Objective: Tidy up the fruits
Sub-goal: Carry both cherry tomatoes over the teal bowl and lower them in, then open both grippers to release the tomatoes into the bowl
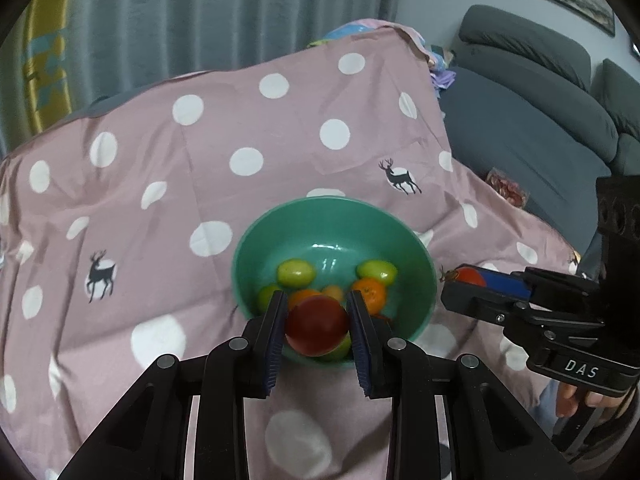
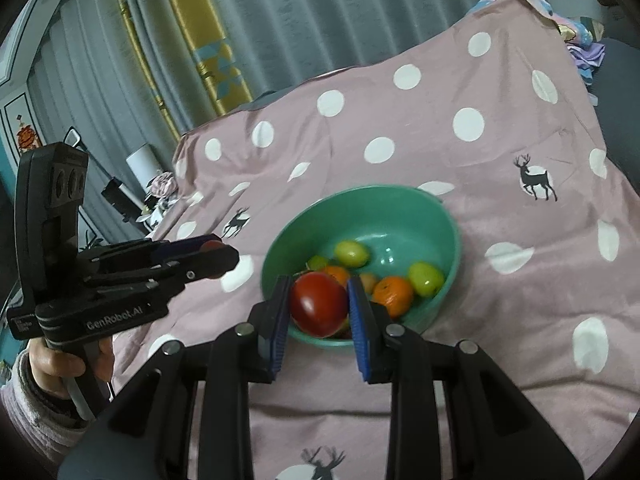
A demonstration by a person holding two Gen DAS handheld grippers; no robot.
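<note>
Holding a red tomato in each tool, you've got both over the near rim of the green bowl [image 1: 248, 248]. Your left gripper [image 1: 318, 326] is clamped on a red tomato [image 1: 316, 330], blue pads pressed on both its sides. Your right gripper [image 2: 320, 306] is clamped on another red tomato [image 2: 319, 304], same grip. From the left wrist view the right gripper shows at the right edge, red fruit pinched at its tip, just beside the bowl. Inside the bowl: green fruits [image 1: 296, 272], orange fruits [image 1: 370, 294], and a small pale one, hard to tell what. Bowl sits on the pink polka-dot cloth [image 1: 160, 200] with deer prints. Grey sofa [image 1: 520, 128] behind, curtain [image 2: 300, 12] at back.
</note>
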